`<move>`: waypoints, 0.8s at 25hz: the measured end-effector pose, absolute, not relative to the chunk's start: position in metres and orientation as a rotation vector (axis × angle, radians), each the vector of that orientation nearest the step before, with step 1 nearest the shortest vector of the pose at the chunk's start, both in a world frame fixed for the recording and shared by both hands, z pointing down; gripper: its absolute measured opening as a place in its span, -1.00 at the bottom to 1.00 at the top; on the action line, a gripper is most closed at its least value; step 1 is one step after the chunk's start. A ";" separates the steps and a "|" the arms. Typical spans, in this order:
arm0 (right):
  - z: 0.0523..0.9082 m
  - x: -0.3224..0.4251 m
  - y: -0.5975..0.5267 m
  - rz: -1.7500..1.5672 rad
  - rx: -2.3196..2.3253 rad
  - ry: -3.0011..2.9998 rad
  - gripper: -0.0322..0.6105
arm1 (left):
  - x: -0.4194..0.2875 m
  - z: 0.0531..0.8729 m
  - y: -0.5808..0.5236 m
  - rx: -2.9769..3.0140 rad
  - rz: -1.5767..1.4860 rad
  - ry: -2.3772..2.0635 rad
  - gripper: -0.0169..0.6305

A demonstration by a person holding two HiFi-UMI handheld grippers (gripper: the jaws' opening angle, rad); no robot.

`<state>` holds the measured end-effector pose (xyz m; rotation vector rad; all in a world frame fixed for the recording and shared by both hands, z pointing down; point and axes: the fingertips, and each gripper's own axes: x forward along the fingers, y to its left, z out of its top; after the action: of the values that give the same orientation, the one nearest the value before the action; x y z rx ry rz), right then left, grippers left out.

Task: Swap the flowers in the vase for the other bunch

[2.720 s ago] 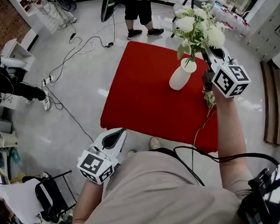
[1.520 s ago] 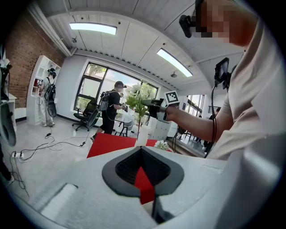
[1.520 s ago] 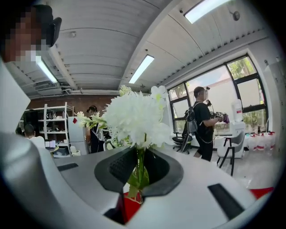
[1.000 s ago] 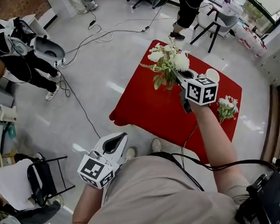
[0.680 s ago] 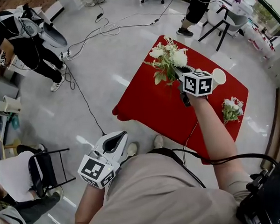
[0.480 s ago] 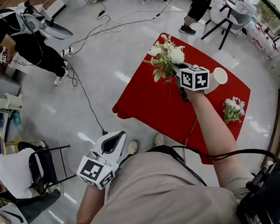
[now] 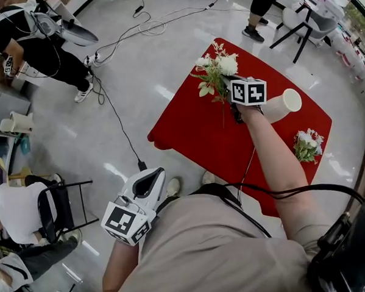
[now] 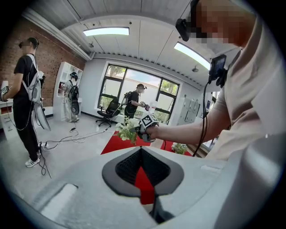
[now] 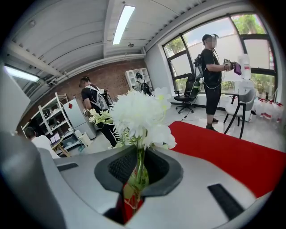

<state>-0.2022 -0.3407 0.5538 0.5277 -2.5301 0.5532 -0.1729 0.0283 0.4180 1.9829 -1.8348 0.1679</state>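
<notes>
Right gripper (image 9: 134, 183) pinches the bunch (image 9: 140, 114) by its stems, left gripper (image 7: 146, 182) sits closed and empty; best lay it flat left of the vase (image 7: 282, 105).

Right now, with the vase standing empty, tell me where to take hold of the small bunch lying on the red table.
Take the small bunch by its green stem end, which seems to point toward the person. It lies flat on the red table right of the vase, so come straight down from above, jaws across the stems.
</notes>
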 end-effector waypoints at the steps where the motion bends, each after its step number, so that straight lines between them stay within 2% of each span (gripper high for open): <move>1: 0.558 -0.203 -0.344 0.561 0.535 -2.520 -0.72 | -0.172 0.418 0.028 1.979 0.174 -1.838 -0.93; 13: 0.621 -0.200 -0.361 0.722 0.552 -2.396 -0.72 | -0.173 0.426 0.020 1.927 0.201 -1.845 -0.93; 20: 0.633 -0.200 -0.364 0.732 0.574 -2.366 -0.63 | -0.177 0.425 0.011 1.939 0.223 -1.840 -0.93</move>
<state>-0.2003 -0.3638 0.6334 0.5743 -2.3664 0.7323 -0.1768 0.0106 0.4249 1.9392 -1.8401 0.2232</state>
